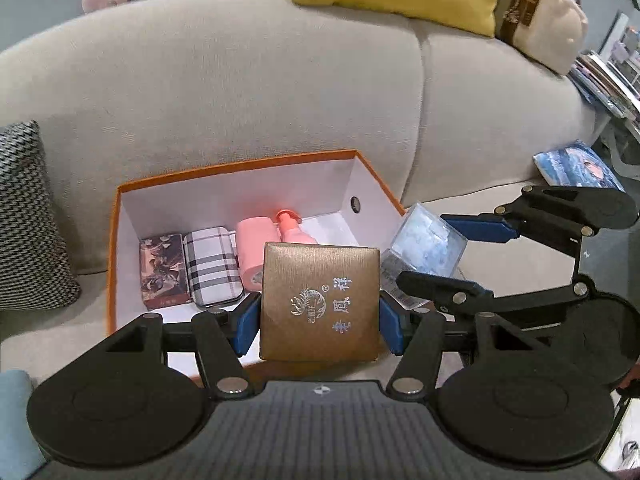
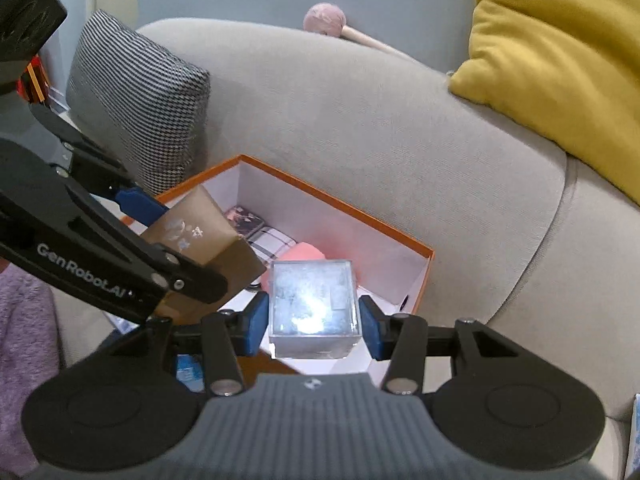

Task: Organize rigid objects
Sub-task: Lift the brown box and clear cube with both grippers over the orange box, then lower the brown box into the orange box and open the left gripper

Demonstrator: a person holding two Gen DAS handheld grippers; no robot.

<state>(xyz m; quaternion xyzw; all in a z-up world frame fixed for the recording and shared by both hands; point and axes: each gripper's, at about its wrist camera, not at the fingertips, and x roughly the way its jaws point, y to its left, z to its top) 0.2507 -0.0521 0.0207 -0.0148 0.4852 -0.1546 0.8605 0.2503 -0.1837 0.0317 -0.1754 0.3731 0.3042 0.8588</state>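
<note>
Your left gripper (image 1: 319, 322) clamps the gold box (image 1: 320, 300) above the orange bin's (image 1: 112, 240) near edge, while your right gripper (image 2: 312, 326) clamps the clear cube (image 2: 312, 308) beside it.

Soft dim indoor light, mild shadows. Strong glare on the clear cube (image 2: 312, 304) between the right fingers. Heavy fisheye bending, dark corners. Slight softness throughout, no motion blur.
</note>
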